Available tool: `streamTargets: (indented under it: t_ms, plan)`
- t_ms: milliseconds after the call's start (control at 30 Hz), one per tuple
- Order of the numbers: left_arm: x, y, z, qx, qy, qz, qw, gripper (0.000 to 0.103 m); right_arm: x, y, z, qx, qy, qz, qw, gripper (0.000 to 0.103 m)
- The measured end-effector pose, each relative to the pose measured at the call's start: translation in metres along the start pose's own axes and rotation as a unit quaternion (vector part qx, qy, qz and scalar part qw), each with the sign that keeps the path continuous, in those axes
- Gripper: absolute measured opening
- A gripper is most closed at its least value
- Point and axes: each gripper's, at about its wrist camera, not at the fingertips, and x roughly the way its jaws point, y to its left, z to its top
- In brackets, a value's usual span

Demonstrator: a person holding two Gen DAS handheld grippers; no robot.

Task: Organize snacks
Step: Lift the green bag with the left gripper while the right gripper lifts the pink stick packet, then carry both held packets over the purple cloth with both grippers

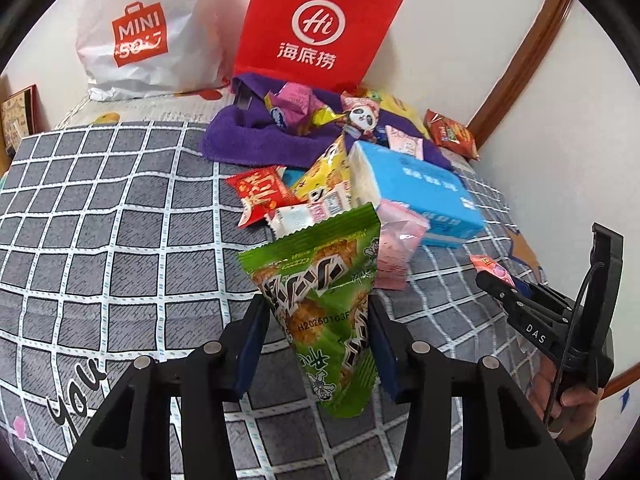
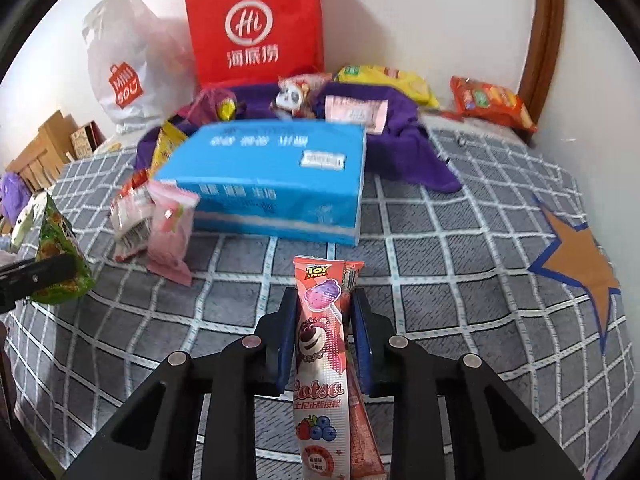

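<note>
My left gripper (image 1: 318,312) is shut on a green snack packet (image 1: 324,304), held upright above the checked bedspread (image 1: 120,240); the same green packet (image 2: 56,264) shows at the left edge of the right wrist view. My right gripper (image 2: 324,308) is shut on a long pink Lotso candy packet (image 2: 320,344), its pink tip (image 1: 490,266) visible at the right of the left wrist view. A heap of snack packets (image 1: 304,192) lies beyond around a blue tissue pack (image 2: 272,176) and a purple towel (image 1: 248,132).
A red paper bag (image 1: 316,28) and a white plastic shopping bag (image 1: 144,32) stand against the wall at the back. An orange snack packet (image 2: 490,102) lies by the wooden frame (image 1: 524,52) at the right. Cardboard boxes (image 2: 48,140) sit at far left.
</note>
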Motion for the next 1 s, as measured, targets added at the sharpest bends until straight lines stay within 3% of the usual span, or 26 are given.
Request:
streamTargets:
  t_ms: [467, 1000]
  plan:
    - [-0.033, -0.026, 0.033, 0.013, -0.018, -0.009, 0.9997, 0.046, -0.047, 0.004, 0.034, 0.007, -0.040, -0.005, 0.999, 0.026]
    - [-0.037, -0.061, 0.106, 0.037, -0.031, -0.017, 0.9987, 0.046, -0.056, 0.002, 0.120, -0.006, -0.079, 0.001, 0.997, 0.026]
